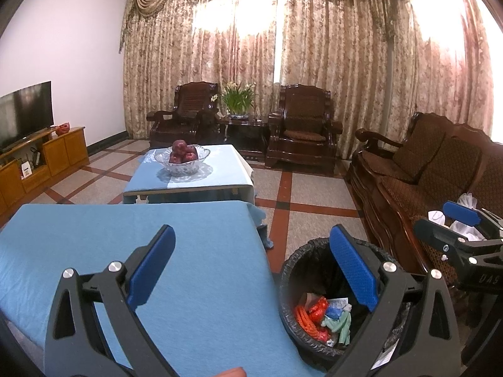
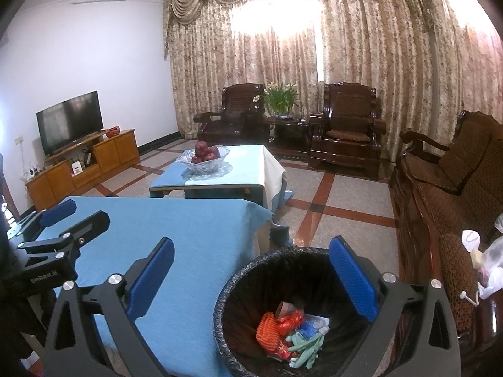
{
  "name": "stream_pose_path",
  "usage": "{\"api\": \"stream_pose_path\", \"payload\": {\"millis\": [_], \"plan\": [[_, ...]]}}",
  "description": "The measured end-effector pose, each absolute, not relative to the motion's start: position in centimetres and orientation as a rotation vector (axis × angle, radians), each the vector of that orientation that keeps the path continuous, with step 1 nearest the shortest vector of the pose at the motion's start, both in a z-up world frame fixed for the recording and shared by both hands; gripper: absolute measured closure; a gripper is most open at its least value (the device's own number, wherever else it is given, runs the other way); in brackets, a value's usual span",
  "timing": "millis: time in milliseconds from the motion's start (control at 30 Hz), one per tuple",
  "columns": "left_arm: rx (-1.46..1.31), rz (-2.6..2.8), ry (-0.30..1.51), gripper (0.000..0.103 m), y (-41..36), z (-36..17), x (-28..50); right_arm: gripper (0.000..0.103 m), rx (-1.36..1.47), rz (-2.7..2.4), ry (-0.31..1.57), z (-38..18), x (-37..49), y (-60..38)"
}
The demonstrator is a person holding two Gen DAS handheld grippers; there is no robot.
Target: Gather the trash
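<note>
A black-lined trash bin (image 1: 314, 342) (image 2: 239, 286) stands on the floor beside the near table. It holds several pieces of trash (image 1: 323, 317) (image 2: 289, 333): orange netting, a red wrapper, blue and green scraps, white paper. My left gripper (image 1: 251, 267) is open and empty above the blue-clothed near table (image 1: 125, 235) and the bin's left edge. My right gripper (image 2: 251, 270) is open and empty above the bin. Each gripper shows in the other's view: the right one (image 1: 452, 223) and the left one (image 2: 66, 216).
A second low table (image 1: 195, 179) (image 2: 239, 172) carries a glass bowl of red apples (image 1: 182, 157) (image 2: 204, 155). A dark wooden sofa (image 1: 424, 172) (image 2: 456, 194) with plastic bags (image 2: 490, 260) runs along the right. Armchairs, a plant and a TV cabinet (image 2: 81, 166) stand further off.
</note>
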State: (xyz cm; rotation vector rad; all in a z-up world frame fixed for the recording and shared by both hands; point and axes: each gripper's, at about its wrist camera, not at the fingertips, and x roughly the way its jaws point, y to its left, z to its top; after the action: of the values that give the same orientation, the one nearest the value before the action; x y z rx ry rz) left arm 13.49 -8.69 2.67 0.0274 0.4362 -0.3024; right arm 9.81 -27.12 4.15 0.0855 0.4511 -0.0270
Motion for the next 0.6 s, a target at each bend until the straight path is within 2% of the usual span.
{"api": "stream_pose_path", "payload": {"millis": [600], "plan": [[0.018, -0.289, 0.424, 0.007, -7.90, 3.43, 12.95, 0.006, 0.073, -0.019, 0.449, 5.00, 9.41, -26.59]]}}
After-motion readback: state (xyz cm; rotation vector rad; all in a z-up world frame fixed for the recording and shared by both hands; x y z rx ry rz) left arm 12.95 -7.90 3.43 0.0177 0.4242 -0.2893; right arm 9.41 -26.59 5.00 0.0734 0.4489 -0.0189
